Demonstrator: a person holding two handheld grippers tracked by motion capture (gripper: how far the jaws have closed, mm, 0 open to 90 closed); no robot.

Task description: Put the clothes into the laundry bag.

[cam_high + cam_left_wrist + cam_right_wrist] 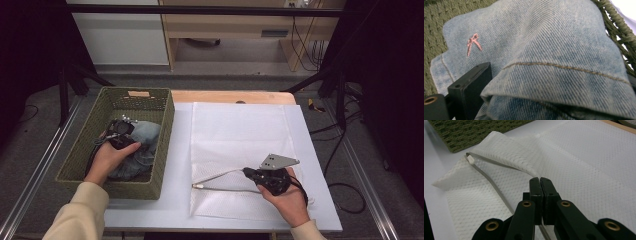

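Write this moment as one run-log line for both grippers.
left gripper: around denim garment in woven basket | right gripper: shut on mesh bag edge by open zipper

Shut right gripper [540, 180] jaws on white mesh bag [579, 170] edge

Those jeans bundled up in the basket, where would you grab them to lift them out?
Probably the raised fold of the jeans with the stitched seam, coming from above, since the basket walls block the sides. The fold stands up thick and rounded, so jaws can close across it. The left gripper already sits there, with denim against one jaw, though a firm grip cannot be confirmed.
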